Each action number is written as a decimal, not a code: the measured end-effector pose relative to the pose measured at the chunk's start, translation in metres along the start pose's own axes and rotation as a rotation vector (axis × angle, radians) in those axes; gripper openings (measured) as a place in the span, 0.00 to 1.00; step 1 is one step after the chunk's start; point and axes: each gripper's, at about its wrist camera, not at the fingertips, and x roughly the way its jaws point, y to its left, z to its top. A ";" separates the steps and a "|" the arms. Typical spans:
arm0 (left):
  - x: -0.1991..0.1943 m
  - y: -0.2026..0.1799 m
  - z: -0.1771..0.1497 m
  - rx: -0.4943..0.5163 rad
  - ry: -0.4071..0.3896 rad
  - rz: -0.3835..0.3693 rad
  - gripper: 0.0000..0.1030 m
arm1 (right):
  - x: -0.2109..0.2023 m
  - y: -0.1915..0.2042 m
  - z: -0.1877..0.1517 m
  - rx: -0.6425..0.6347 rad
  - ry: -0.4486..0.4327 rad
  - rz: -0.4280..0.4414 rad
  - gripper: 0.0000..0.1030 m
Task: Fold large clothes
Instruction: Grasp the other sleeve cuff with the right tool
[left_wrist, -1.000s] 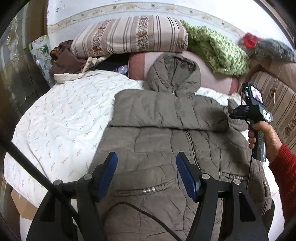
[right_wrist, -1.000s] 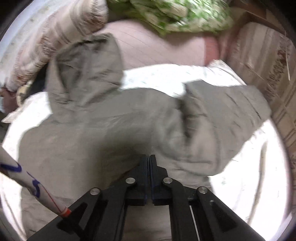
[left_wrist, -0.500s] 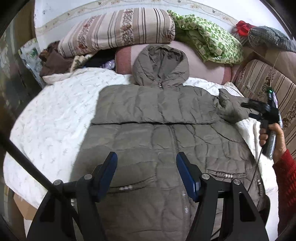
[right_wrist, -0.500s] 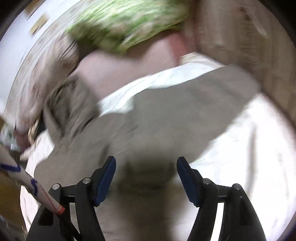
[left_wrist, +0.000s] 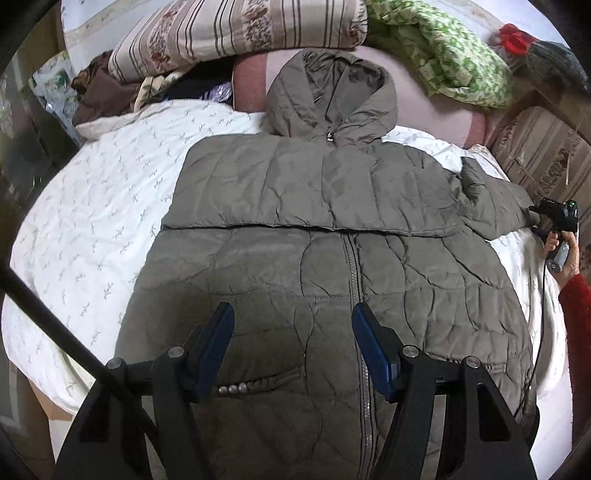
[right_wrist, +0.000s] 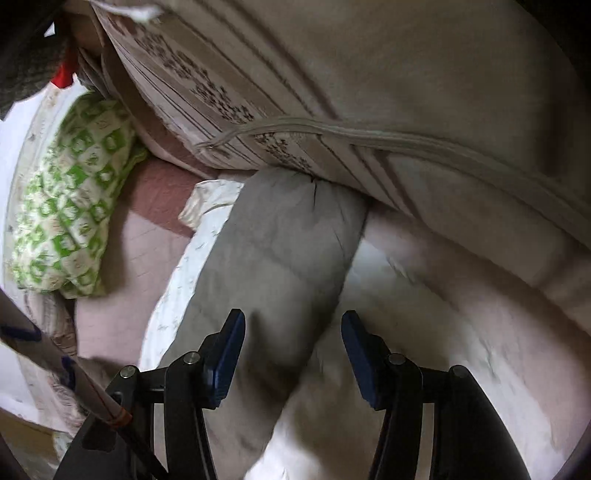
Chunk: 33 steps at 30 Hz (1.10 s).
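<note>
- my left gripper hangs half open and empty over the olive-brown quilted puffer jacket, which lies zipped and front up on the white printed bedspread.
- one sleeve is folded across the chest.
- my right gripper, jaws just closing, holds nothing; the other sleeve lies between them.

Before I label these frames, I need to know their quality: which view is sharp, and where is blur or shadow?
Left wrist view: sharp, evenly lit, coat bulged by the fisheye. Right wrist view: dimmer, sleeve soft with motion blur, dark shadow on it between the right gripper fingers.
</note>
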 end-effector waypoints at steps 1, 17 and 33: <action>0.004 0.001 0.001 -0.007 0.010 -0.001 0.63 | 0.003 0.000 0.005 -0.008 -0.003 -0.009 0.58; -0.031 0.060 -0.021 -0.098 -0.082 -0.018 0.63 | -0.156 0.190 -0.066 -0.519 -0.201 0.062 0.08; -0.075 0.159 -0.054 -0.232 -0.192 0.145 0.63 | -0.123 0.386 -0.427 -1.077 0.249 0.357 0.08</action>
